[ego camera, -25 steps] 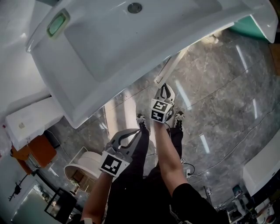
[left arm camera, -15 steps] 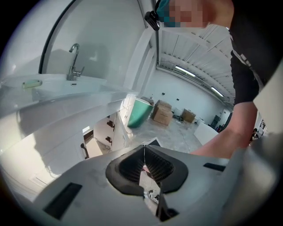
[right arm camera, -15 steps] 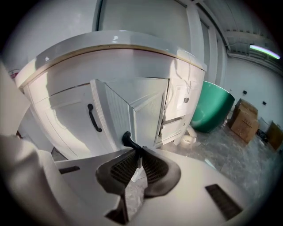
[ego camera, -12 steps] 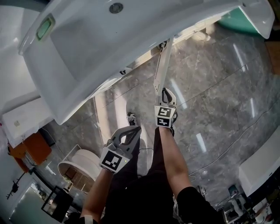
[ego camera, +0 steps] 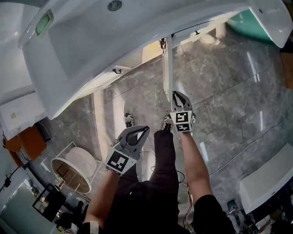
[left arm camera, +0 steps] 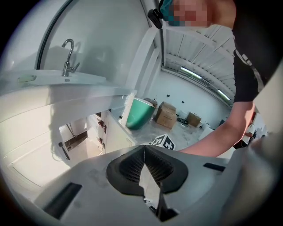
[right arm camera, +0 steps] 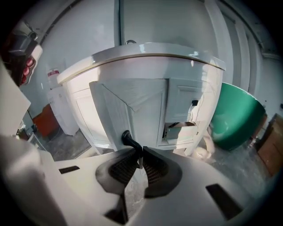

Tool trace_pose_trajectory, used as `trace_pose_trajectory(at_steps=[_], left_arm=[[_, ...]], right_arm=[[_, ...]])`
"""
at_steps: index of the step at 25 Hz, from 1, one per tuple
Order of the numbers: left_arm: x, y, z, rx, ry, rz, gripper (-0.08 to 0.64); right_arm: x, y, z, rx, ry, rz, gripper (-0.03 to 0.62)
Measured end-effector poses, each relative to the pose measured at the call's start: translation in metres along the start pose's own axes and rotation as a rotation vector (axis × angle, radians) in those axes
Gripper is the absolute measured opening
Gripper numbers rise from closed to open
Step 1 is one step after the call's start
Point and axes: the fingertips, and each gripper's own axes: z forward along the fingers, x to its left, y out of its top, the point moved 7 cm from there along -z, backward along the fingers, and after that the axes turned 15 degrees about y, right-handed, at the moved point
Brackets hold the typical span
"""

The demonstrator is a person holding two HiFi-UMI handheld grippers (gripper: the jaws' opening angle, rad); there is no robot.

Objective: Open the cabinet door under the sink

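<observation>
Nearest are the person's 2 legs in dark trousers (ego camera: 155, 183), standing on the grey stone floor (ego camera: 229, 91). There are 2 shoes (ego camera: 128, 119) at the far end of the legs. On the near left of the floor sits a round white thing (ego camera: 73, 169). I cannot tell what it is.

The left tongs (ego camera: 141, 131) hang in the air on the left, apart from the cabinet. Their 2 tips are pressed together and nothing is between them.

The right tongs (ego camera: 175, 95) are a little farther and to the right. They are clamped on the black door handle (right arm camera: 127, 139). This handle sits at the near edge of the white cabinet door (ego camera: 168, 68). The door stands wide open and points out from the cabinet toward the person, so the head view shows only its thin top edge. Its far edge joins the cabinet under the sink.

Left of the open door is a second white door (left arm camera: 31, 161) with a dark handle (ego camera: 116, 71), and it is closed. Between the 2 doors, the hollow inside of the cabinet (left arm camera: 77, 137) shows.

Above the cabinet is the big white sink (ego camera: 91, 50) with a round drain (ego camera: 114, 5) and a bent metal tap (left arm camera: 68, 55). A small green thing (ego camera: 43, 23) lies on the sink's far left rim.

On the far right, a big green bin (ego camera: 249, 23) stands on the floor beside the cabinet. Past it are brown cardboard boxes (left arm camera: 167, 115).
</observation>
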Motion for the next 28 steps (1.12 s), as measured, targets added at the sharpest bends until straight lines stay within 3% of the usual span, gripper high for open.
trace_pose_trajectory(at_steps=[6,11,25,28], left_arm=[[-0.019,0.003,0.018,-0.013,0.033,-0.001,0.017],[-0.032,0.002,0.025,-0.008,0.067,-0.033,0.017],[-0.038,0.027,0.021,-0.025,0.127,-0.016,0.017],[-0.042,0.036,0.015,-0.036,0.144,-0.020,0.017]], right_arm=[[-0.040,-0.009,-0.017,0.068,0.078,-0.142,0.089],[-0.065,-0.012,-0.029,0.088,0.116,-0.183,0.088],[-0.116,-0.010,-0.065,0.143,0.042,-0.134,0.075],[-0.117,-0.010,-0.086,0.121,-0.004,-0.068,0.086]])
